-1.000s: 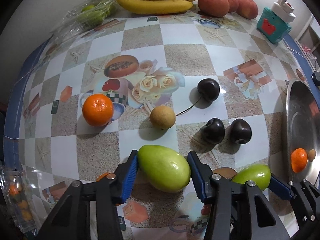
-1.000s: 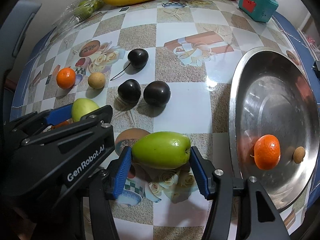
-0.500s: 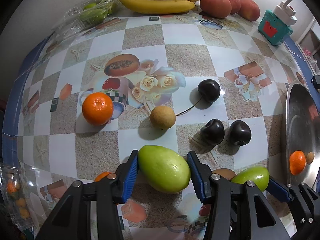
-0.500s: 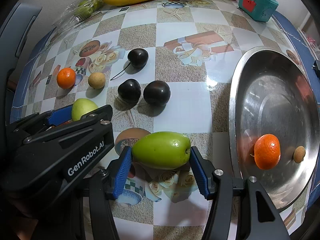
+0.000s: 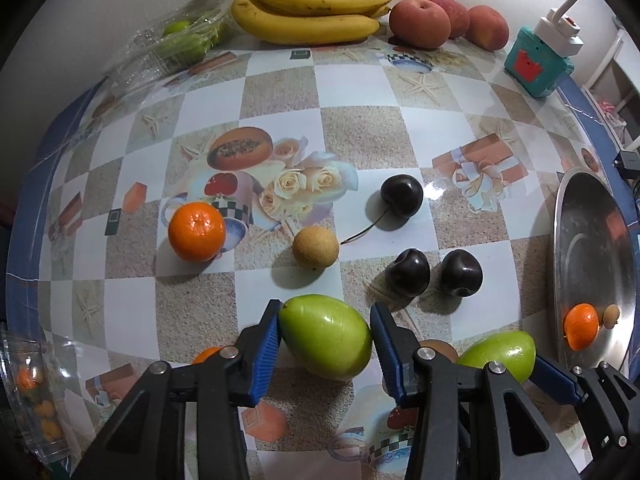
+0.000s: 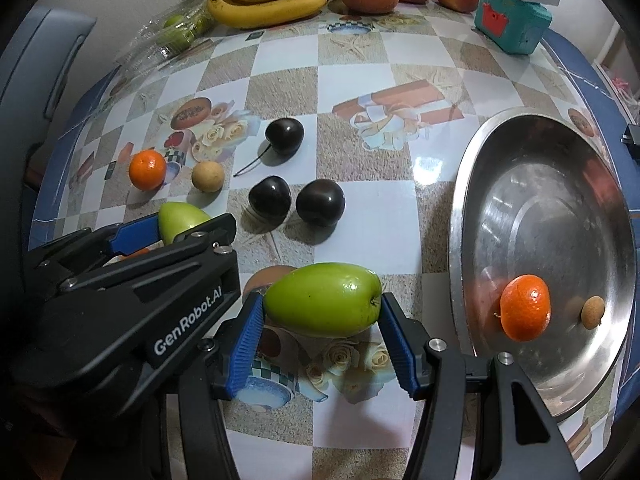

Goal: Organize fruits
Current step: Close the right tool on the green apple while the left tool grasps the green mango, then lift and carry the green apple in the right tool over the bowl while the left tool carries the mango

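Lettering "GenRobot.AI" marks the left tool (image 6: 188, 222), just closing onto 1 green fruit (image 5: 326, 336); right tool (image 6: 322, 316) clamps another (image 6: 322, 305).

Teal toy box (image 6: 510, 20) (white top), patterned checkered tablecloth (image 5: 360, 92)

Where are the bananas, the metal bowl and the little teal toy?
bananas (image 5: 316, 8), left wrist view, middle of the bunch.
metal bowl (image 6: 548, 184), right wrist view, bare inner wall.
teal toy (image 6: 512, 20), right wrist view, front face.
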The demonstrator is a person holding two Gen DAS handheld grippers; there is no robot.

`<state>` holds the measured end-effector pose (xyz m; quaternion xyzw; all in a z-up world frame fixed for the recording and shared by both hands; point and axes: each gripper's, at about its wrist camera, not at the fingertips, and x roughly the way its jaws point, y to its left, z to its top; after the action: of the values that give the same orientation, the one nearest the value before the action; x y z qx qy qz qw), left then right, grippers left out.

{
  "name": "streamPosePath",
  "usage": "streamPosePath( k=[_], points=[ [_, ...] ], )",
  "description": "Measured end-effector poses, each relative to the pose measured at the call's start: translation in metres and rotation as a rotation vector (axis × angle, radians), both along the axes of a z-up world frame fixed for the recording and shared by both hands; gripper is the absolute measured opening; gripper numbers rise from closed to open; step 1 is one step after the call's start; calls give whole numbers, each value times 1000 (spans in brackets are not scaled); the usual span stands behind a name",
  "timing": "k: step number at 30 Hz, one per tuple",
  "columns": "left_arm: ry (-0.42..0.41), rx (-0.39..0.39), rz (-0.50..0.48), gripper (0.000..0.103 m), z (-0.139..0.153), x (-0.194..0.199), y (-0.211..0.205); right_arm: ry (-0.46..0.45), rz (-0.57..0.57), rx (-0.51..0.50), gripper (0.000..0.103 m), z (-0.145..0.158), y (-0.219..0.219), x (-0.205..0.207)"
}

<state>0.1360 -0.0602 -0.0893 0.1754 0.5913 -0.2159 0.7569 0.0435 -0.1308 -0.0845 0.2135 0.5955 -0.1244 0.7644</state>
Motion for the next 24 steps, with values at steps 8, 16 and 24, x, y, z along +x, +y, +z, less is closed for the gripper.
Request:
streamPosePath(
  k=[8, 16, 24],
  points=[
    [5, -25, 6, 48, 3, 1, 5, -9, -15, 13, 60, 2, -6, -4],
    [-2, -64, 18, 48, 14, 1, 7, -18, -32, 17, 60, 6, -9, -5],
    [-57, -103, 11, 48, 39, -2, 5, -72, -62, -22, 60, 27, -17, -10]
  ],
)
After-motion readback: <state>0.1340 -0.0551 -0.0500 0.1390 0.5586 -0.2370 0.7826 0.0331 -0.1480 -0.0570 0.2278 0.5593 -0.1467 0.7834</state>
